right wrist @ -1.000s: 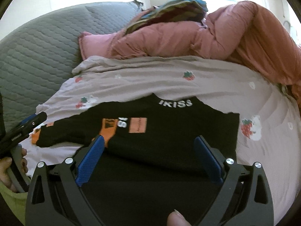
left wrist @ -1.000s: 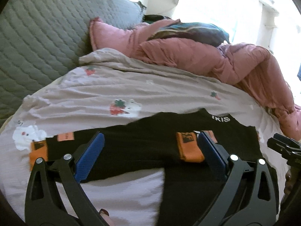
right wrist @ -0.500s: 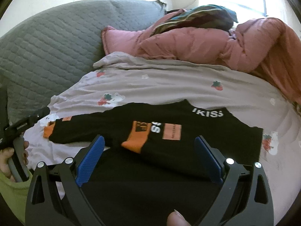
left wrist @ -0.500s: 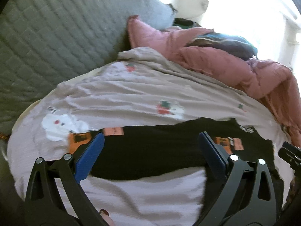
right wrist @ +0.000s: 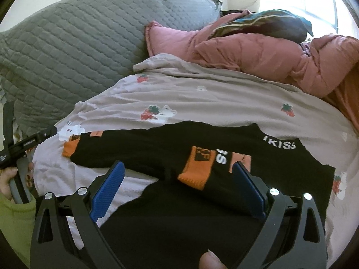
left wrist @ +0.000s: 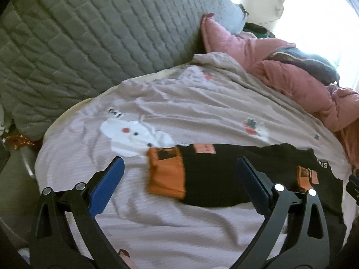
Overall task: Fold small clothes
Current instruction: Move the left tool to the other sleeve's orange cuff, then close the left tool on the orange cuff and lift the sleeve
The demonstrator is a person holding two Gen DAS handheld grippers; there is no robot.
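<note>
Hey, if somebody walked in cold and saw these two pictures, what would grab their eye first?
Probably the black sweater with orange cuffs and white lettering at the collar, spread flat on the strawberry-print sheet, one sleeve already folded across its chest. Next, the open left gripper poised over the outstretched sleeve's orange cuff, and the pink quilt heaped at the back.

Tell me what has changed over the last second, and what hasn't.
The left claw has swung left along the outstretched sleeve, so its orange cuff now sits between the open fingers instead of the folded sleeve's cuff. Nothing was gripped or released. The right claw stays open over the black sweater, which lies unchanged on the bedsheet.
</note>
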